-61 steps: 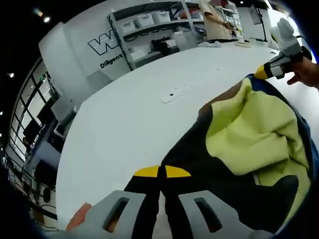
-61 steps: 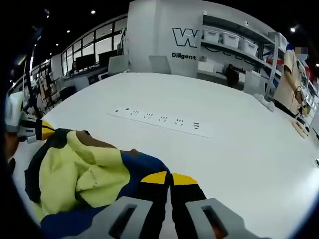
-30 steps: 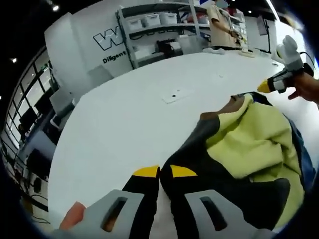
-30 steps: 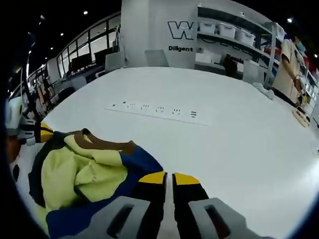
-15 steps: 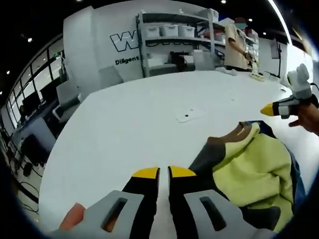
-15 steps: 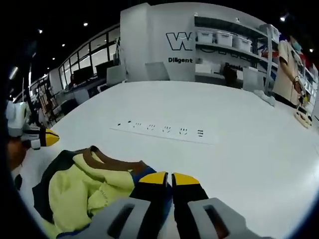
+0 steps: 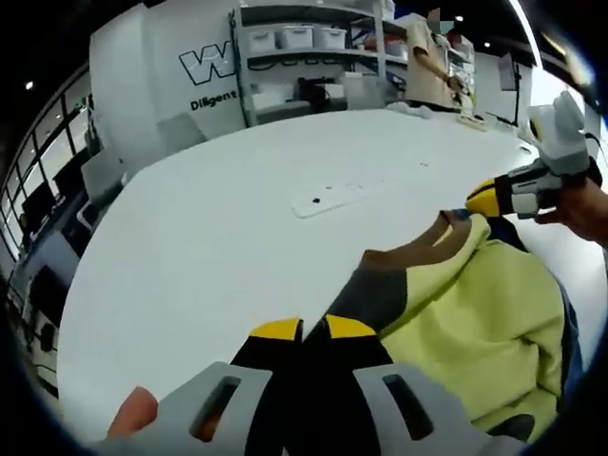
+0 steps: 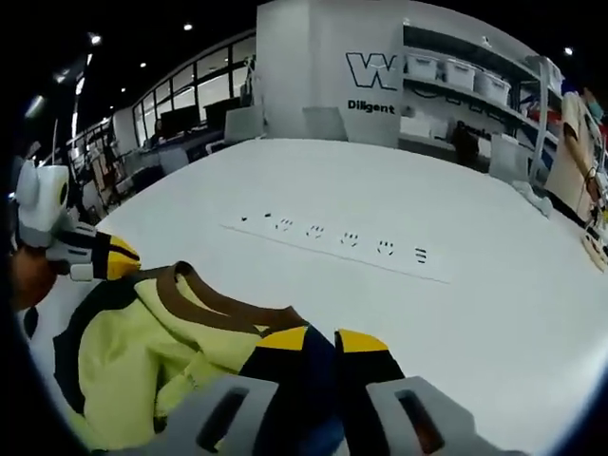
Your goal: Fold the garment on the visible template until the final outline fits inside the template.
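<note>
A yellow-green garment [image 7: 475, 313] with a brown collar [image 7: 418, 249], dark grey panels and a blue edge lies bunched on the white table [image 7: 209, 237]. My left gripper [image 7: 312, 331] is shut on its dark grey fabric near the collar. In the right gripper view the same garment [image 8: 123, 351] spreads to the left, and my right gripper [image 8: 323, 340] is shut on its dark blue part. Each gripper appears in the other's view, held by a hand: the right gripper [image 7: 499, 195] at the collar's far end, the left gripper [image 8: 109, 256] at the garment's dark edge.
A white strip with sockets [image 8: 337, 239] is set into the table beyond the garment, and a small white plate with a hole [image 7: 328, 198] lies farther out. Shelves with bins [image 7: 304, 47] and a person [image 7: 427, 47] stand past the table's far edge.
Both grippers have drawn closer to each other while holding the garment. The brown collar now runs more openly between them, and more of the yellow side faces up.
</note>
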Tool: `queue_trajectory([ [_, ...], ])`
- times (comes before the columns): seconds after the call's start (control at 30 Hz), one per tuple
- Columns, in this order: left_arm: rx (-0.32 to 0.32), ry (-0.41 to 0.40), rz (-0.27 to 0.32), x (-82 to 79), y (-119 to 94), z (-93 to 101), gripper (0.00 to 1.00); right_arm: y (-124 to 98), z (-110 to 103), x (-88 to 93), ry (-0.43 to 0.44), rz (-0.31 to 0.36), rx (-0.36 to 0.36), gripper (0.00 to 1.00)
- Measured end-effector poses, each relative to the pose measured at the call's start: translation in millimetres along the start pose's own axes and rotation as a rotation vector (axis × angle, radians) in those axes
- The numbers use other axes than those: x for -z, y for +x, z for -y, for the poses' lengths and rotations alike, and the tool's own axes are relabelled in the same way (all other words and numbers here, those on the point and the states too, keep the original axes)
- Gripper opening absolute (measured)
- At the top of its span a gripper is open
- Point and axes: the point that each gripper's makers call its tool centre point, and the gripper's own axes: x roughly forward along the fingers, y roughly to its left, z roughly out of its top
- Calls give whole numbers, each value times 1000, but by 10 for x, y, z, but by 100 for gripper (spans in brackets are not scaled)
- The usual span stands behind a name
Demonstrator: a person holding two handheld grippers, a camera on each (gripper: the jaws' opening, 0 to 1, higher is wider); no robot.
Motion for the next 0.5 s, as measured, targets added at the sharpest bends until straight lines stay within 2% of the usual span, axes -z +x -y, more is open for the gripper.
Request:
queue_trajectory([
  [0.27,39,-23,-2,27,48,41,16,29,4,84,-31,-32,-13,15],
  [0.5,52,-20,-21,89,64,79,19,42,-17,164,-61,-62,-22,15],
])
